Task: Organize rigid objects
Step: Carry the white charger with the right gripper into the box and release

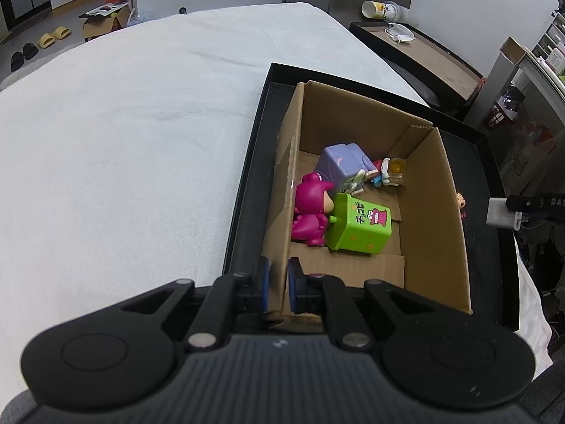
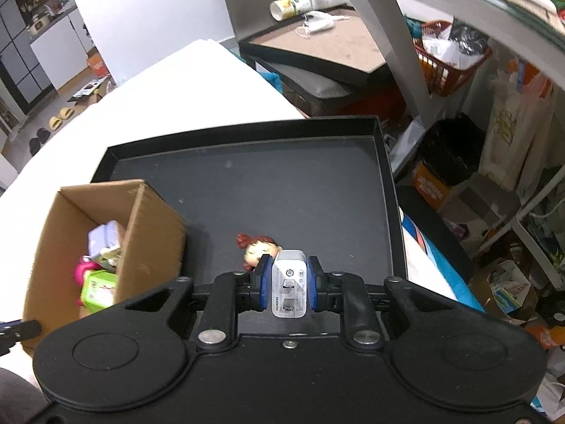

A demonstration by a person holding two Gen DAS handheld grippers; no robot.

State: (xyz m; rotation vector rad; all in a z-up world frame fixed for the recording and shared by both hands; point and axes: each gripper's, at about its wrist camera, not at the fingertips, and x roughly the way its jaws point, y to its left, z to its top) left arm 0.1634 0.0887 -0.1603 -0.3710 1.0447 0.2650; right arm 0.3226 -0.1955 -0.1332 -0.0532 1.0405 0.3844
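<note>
The left gripper [image 1: 279, 288] was clenched on the near wall of the open brown cardboard box [image 1: 429, 190], which stood along the left edge of the shallow black tray [image 2: 282, 190], while the right gripper [image 2: 289, 284] grasped a white plastic wall charger [image 2: 289, 286] above the tray's near edge. Carried leftward to the box, the charger could have clipped the box's right wall or the small red-haired figurine [image 2: 257, 247] lying just beyond it. The grip apparently caught only the charger's smooth sides, so a jolt might have loosened it.
</note>
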